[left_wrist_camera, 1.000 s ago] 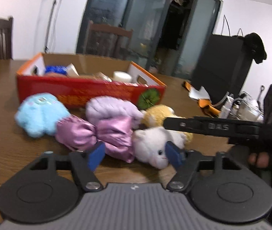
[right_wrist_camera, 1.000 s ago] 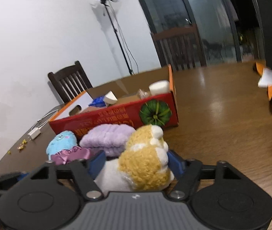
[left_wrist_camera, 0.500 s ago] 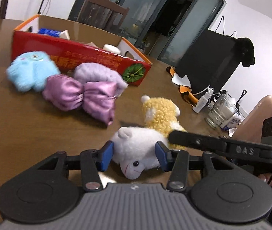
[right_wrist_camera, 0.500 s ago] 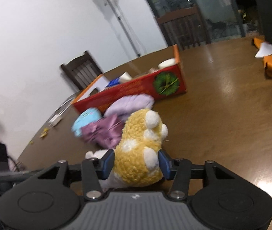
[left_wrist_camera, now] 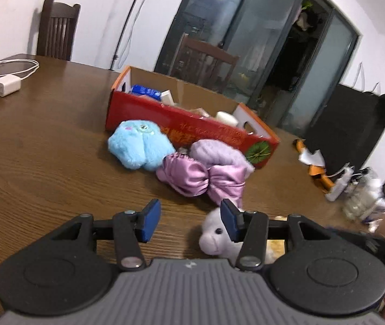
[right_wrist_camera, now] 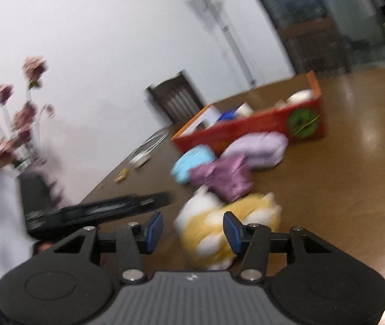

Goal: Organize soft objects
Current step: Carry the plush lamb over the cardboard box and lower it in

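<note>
the left hand-held gripper [left_wrist_camera: 189, 220] hangs low over the brown table [left_wrist_camera: 43, 146] with its blue pads apart and its jaws opening. bare table shows between the pads. the white plush toy [left_wrist_camera: 217, 239] lies on the table under the right-hand pad, mostly off to that side, and whether that pad touches it cannot be told.

the right hand-held gripper [right_wrist_camera: 192, 228] also has its pads apart. the yellow and white plush toy [right_wrist_camera: 219, 224] lies on the table below them, more toward the right pad, and in this blurred view it does not look squeezed.

farther off, a blue plush toy [left_wrist_camera: 138, 146], a shiny pink bow-shaped pillow [left_wrist_camera: 200, 178] and a lilac fluffy cushion [left_wrist_camera: 219, 155] crowd together, touching one another, right in front of the red cardboard box [left_wrist_camera: 189, 127]. the box is open on top and holds several small items. a white charger with its cable [left_wrist_camera: 6, 80] lies well apart, near the far left edge of the table.
</note>
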A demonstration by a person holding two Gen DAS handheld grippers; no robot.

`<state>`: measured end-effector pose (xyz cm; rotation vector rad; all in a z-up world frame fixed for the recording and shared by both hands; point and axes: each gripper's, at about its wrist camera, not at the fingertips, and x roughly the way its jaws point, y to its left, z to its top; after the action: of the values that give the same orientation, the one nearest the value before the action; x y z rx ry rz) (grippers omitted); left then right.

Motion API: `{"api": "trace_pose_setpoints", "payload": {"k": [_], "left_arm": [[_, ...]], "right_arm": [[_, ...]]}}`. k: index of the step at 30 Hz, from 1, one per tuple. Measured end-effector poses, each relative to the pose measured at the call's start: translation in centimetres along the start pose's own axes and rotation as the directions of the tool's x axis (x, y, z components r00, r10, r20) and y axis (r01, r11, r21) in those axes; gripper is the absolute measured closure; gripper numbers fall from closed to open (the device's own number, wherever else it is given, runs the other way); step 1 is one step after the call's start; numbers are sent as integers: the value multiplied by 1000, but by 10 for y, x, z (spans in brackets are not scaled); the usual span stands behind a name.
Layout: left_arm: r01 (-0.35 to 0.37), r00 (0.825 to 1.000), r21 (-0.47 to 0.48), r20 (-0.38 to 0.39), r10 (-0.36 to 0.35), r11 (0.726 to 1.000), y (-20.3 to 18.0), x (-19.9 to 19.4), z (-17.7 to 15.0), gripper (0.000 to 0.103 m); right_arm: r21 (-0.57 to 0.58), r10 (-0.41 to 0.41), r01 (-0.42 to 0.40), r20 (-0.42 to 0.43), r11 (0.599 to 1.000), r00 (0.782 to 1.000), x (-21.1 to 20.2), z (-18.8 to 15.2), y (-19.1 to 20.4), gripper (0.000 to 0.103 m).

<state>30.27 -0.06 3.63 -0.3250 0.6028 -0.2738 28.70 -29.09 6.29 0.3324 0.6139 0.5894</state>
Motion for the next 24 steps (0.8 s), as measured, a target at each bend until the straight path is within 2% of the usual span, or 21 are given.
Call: {"api": "trace_pose_setpoints", "payload": {"k": [2, 3, 6, 8, 10, 12, 15, 18, 19, 20, 22, 24], "left_arm": [[72, 996, 5, -46, -72, 997, -2, -2, 0, 50], [124, 989, -6, -81, -124, 992, -6, 0, -3, 50], [223, 962, -50, -148, -228, 974, -17, 11, -15, 50], [196, 970, -49, -139, -201, 979, -21, 17, -21, 50], [139, 985, -68, -90, -145, 988, -14, 19, -19, 49], [54, 997, -115, -47, -60, 992, 2, 18, -15, 49], [5, 998, -170, -55, -15, 985, 23, 16, -10, 49], [38, 996, -206, -75, -55, 978, 31, 8, -7, 47], [71, 992, -202, -86, -90, 977, 31, 5, -8, 40], [109, 986, -193, -107, -131, 975, 28, 3, -8, 35], [168, 971, -191, -138, -196, 967, 20, 1, -10, 33], [201, 963, -201, -141, -231, 959, 14, 3, -14, 30]], "right_arm": [[-3, -91, 91, 20, 996, 996, 3, 8, -10, 54], [3, -119, 119, 17, 993, 993, 8, 12, -17, 54], [44, -132, 132, -15, 990, 991, 32, 18, -37, 54], [76, -132, 135, -37, 988, 991, 44, 17, -43, 54], [100, -98, 105, -77, 989, 992, 49, 10, -42, 54], [70, -73, 80, -89, 994, 993, 44, 2, -30, 54], [67, -27, 34, -96, 997, 995, 28, -9, -18, 53], [71, -38, 44, -88, 996, 995, 19, -15, -12, 52], [79, -38, 45, -85, 996, 996, 18, -17, -13, 51], [88, -43, 50, -83, 995, 996, 18, -17, -15, 51], [102, -60, 68, -80, 992, 995, 22, -15, -18, 51], [103, -55, 64, -88, 993, 995, 28, -15, -19, 51]]}}
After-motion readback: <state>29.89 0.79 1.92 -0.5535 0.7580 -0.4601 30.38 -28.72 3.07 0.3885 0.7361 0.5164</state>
